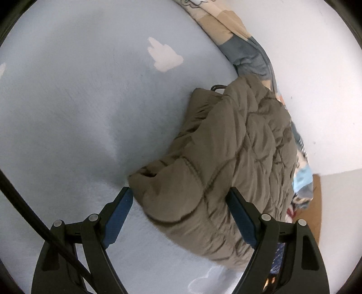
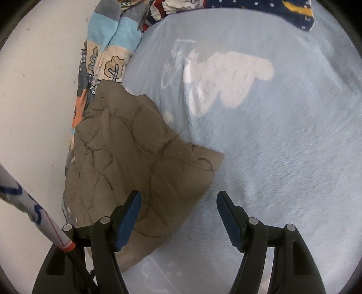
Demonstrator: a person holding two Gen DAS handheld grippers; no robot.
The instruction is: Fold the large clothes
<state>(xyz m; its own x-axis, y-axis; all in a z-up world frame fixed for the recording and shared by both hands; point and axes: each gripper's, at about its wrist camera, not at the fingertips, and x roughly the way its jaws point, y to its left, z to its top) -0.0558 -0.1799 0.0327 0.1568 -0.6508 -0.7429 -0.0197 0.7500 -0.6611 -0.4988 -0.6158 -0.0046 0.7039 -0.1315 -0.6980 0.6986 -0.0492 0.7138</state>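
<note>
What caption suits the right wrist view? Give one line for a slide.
Open right gripper over a folded brown jacket on a light blue blanket.

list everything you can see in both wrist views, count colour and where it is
quilted jacket: one, olive brown, bundled on the blanket next to the wall
blanket: one, light blue with white cloud shapes, spread under everything
patterned bedding: one bunch, patches of blue, cream, grey and orange, along the wall behind the jacket
dark cloth: one, navy with white dots and some yellow, far edge of the blanket
wall: white, beside the bedding
cable: one, black, crossing the left wrist view
left gripper: one, black with blue fingers, open, jacket edge in the gap
right gripper: one, black with blue fingers, open, at the jacket's near corner
</note>
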